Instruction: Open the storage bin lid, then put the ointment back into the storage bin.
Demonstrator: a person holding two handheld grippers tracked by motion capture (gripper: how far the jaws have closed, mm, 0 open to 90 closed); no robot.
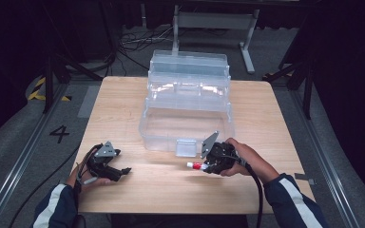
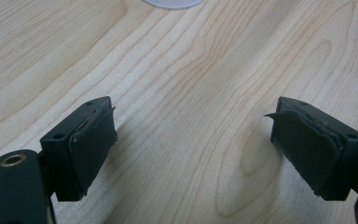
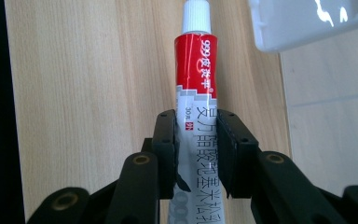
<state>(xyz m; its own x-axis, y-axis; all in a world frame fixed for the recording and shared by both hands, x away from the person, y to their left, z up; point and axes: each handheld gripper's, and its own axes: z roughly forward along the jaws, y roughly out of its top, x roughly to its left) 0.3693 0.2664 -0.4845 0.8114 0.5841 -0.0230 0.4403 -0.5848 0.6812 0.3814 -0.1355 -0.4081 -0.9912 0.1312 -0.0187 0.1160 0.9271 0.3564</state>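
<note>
Clamping the ointment tube [image 3: 196,93], the right gripper [image 3: 196,140]; left gripper [image 2: 193,140] wide apart.

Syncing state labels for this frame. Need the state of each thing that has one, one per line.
left gripper: open, nothing between the jaws, low over the table.
right gripper: shut on the tube.
tube: white cap on, held near its middle, cap pointing away from the gripper.
clear plastic box: open, tiers stepped back, bottom compartment looks empty.
latch flap: hanging down in front.
</note>
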